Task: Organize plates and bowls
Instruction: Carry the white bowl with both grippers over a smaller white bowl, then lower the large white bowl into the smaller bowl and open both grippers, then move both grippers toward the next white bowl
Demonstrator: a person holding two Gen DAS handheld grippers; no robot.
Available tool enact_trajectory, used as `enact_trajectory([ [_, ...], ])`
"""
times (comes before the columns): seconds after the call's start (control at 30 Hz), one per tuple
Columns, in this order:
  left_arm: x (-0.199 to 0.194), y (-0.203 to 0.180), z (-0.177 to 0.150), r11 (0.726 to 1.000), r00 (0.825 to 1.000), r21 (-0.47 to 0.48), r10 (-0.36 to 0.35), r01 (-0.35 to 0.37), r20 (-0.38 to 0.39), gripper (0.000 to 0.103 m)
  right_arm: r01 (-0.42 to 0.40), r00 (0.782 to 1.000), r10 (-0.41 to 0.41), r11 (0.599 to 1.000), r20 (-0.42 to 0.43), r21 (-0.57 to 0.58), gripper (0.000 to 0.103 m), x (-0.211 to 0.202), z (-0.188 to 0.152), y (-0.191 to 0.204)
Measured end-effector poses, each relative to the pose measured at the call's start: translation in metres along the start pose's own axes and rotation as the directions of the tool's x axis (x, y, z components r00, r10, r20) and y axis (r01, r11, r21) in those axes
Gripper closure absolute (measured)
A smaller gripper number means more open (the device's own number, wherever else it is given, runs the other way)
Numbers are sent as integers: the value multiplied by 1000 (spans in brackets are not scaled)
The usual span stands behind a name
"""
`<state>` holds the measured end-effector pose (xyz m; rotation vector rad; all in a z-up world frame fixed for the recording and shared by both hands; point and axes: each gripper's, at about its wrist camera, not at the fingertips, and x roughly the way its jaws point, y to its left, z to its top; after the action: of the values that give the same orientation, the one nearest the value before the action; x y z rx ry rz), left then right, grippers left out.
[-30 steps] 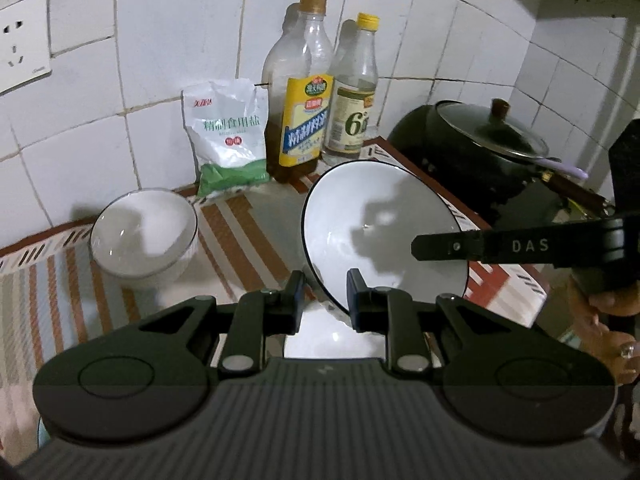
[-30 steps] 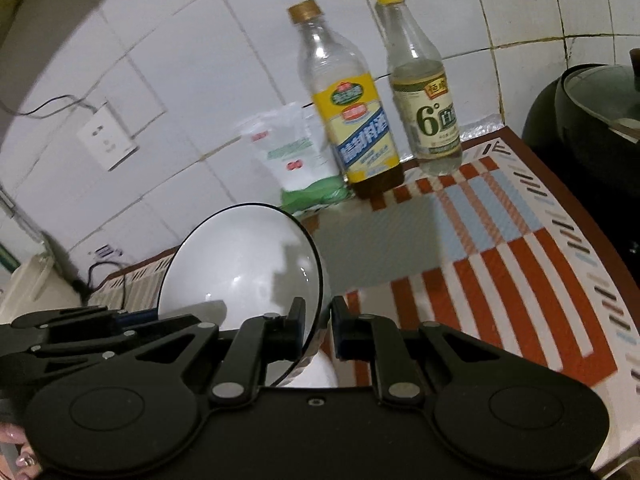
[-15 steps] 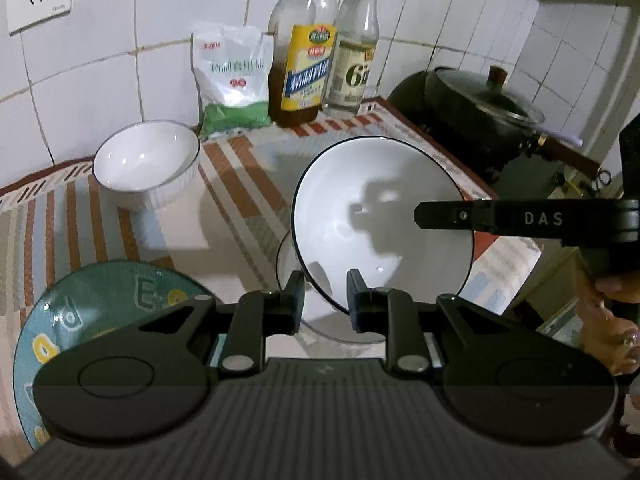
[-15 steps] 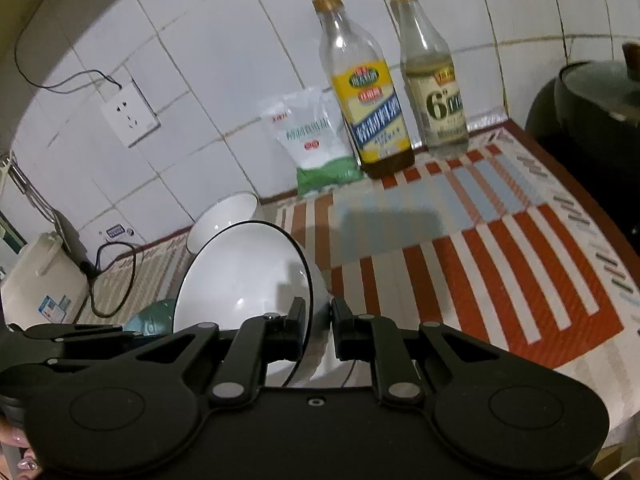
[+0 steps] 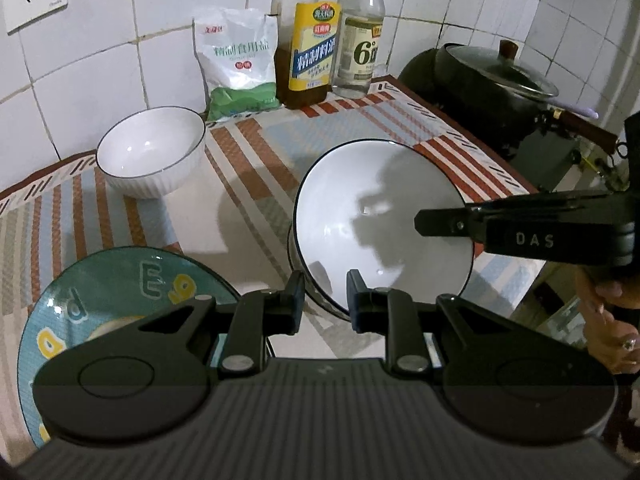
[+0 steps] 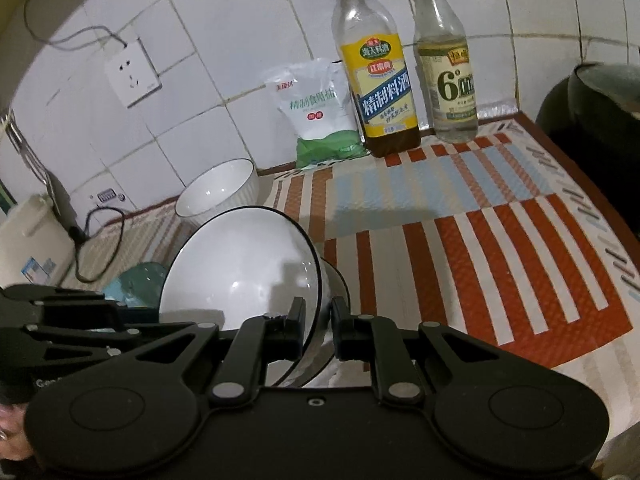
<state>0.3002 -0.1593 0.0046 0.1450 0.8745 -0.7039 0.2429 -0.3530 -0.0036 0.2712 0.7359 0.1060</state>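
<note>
A large white bowl with a black rim [image 5: 380, 216] hangs tilted just above the striped mat [image 5: 256, 168], held by both grippers. My left gripper [image 5: 326, 300] is shut on its near rim. My right gripper [image 5: 424, 222] reaches in from the right, shut on the right rim. In the right wrist view the same bowl [image 6: 240, 272] fills the lower left with my right gripper [image 6: 318, 320] clamped on its edge. A second white black-rimmed dish [image 5: 291, 256] lies right under the held bowl. A ribbed white bowl [image 5: 152, 152] stands at the back left, and a teal lettered plate [image 5: 112, 292] lies at the near left.
A salt bag [image 5: 238, 60] and two bottles [image 5: 312, 40] stand against the tiled wall. A black lidded wok [image 5: 492, 80] sits to the right beyond the mat. A person's hand [image 5: 608, 332] is at the far right. A white appliance with a cable [image 6: 32, 248] is at the left.
Both grippers have sunk with the large bowl toward the mat and the dish beneath it. The teal plate has come into the left wrist view.
</note>
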Motion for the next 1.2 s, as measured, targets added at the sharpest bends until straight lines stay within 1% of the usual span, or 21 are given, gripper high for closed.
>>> enact_trajectory([
  [0.13, 3, -1, -1, 1000, 1000, 14, 4, -4, -9, 82, 43, 999, -41, 996, 25, -73, 86, 0, -3, 9],
  [0.23, 4, -4, -2, 999, 1000, 37, 21, -21, -2, 81, 78, 996, -74, 989, 40, -126, 86, 2, -4, 14],
  [0.3, 4, -5, -2, 998, 1000, 53, 27, -28, 13, 76, 117, 993, -109, 978, 53, -171, 80, 3, -6, 19],
  [0.33, 4, -6, -3, 998, 999, 62, 27, -29, 24, 71, 131, 991, -121, 972, 65, -195, 80, 3, -7, 21],
  [0.37, 1, -7, -4, 997, 999, 73, 23, -26, 47, 62, 135, 990, -123, 968, 70, -210, 79, 3, -8, 22],
  [0.4, -2, -9, -6, 996, 998, 88, 19, -25, 67, 58, 134, 990, -121, 966, 72, -219, 74, 2, -9, 23],
  [0.43, -6, -10, -7, 995, 996, 101, 16, -24, 83, 51, 127, 991, -113, 966, 75, -224, 71, 1, -10, 23],
  [0.47, -10, -10, -8, 993, 995, 114, 13, -25, 104, 50, 116, 992, -100, 966, 81, -229, 67, -3, -10, 24],
  [0.5, -16, -11, -11, 991, 992, 128, 11, -27, 129, 50, 111, 992, -92, 966, 91, -235, 65, -7, -10, 25],
  [0.6, -33, -8, -14, 987, 983, 156, 7, -36, 184, 45, 78, 993, -53, 966, 108, -248, 64, -20, -6, 30],
  [0.63, -40, -5, -15, 986, 979, 160, 5, -38, 203, 40, 64, 993, -39, 967, 107, -246, 63, -24, -4, 32],
  [0.67, -48, -2, -16, 986, 975, 162, 5, -42, 224, 38, 34, 995, -11, 970, 99, -240, 61, -29, -1, 34],
  [0.73, -60, 3, -17, 985, 970, 165, 2, -44, 245, 37, -18, 996, 36, 975, 80, -221, 56, -37, 3, 39],
  [0.77, -68, 6, -18, 985, 968, 168, 3, -46, 252, 36, -43, 996, 58, 977, 70, -211, 52, -41, 5, 42],
  [0.8, -75, 9, -19, 984, 965, 169, 8, -54, 262, 34, -66, 995, 80, 977, 61, -204, 48, -44, 8, 45],
  [0.83, -82, 11, -20, 982, 962, 175, 14, -63, 272, 32, -91, 993, 103, 976, 53, -199, 47, -47, 9, 48],
  [0.97, -111, 21, -27, 968, 943, 215, 57, -133, 327, 25, -165, 985, 172, 966, 20, -198, 38, -59, 18, 70],
  [1.07, -128, 32, -28, 968, 937, 202, 73, -149, 341, 22, -190, 980, 197, 957, 7, -218, 32, -62, 25, 86],
  [1.13, -137, 41, -29, 969, 931, 188, 85, -160, 356, 18, -195, 980, 201, 953, 1, -232, 32, -61, 31, 99],
  [1.2, -144, 47, -29, 965, 921, 182, 108, -187, 375, 14, -203, 978, 206, 950, -10, -237, 31, -57, 38, 110],
])
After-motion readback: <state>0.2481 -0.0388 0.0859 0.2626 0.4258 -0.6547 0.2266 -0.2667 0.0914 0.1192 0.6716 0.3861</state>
